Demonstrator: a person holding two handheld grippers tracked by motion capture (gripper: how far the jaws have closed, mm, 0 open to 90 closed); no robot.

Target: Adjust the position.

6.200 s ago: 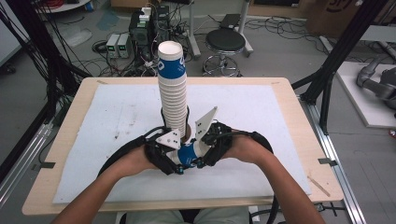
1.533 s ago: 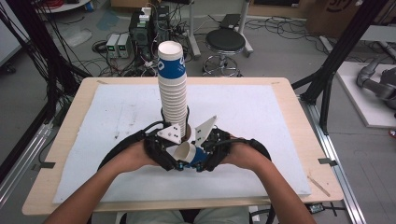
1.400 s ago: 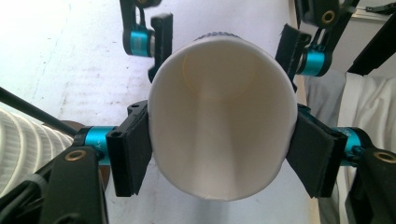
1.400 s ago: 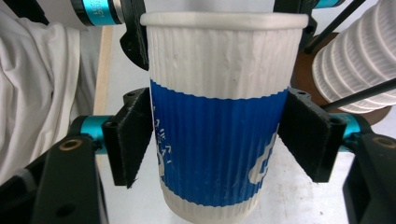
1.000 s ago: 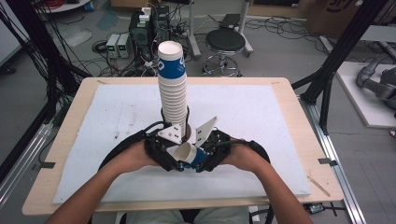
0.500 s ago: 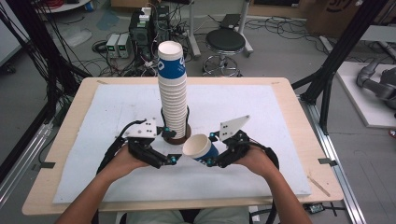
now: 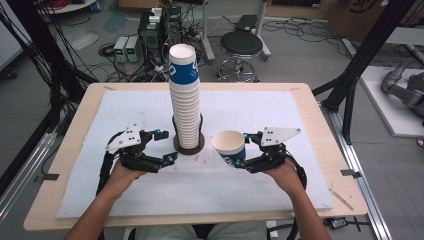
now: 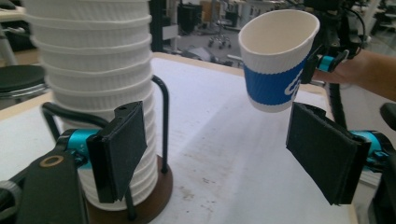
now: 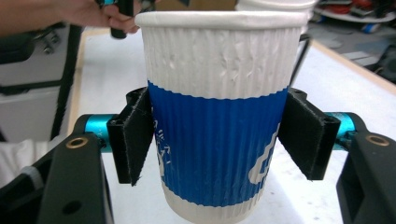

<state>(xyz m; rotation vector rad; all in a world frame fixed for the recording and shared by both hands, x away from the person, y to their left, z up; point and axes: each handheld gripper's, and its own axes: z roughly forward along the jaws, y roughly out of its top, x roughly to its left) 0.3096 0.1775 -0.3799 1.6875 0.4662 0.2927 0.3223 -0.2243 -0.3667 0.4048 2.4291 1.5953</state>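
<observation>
Between the right gripper's (image 9: 219, 140) pads sits the paper cup (image 9: 217, 116).

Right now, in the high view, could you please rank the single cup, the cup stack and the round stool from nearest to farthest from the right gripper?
1. Single cup: held between the right gripper jaws.
2. Cup stack: to its left, mid-table.
3. Round stool: on the floor beyond the table's far edge.

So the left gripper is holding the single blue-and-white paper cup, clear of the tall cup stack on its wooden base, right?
Not quite: the right gripper holds the single blue-and-white paper cup, its pads pressed on both sides in the right gripper view. The left gripper is open and empty. The cup is indeed clear of the tall cup stack.
</observation>
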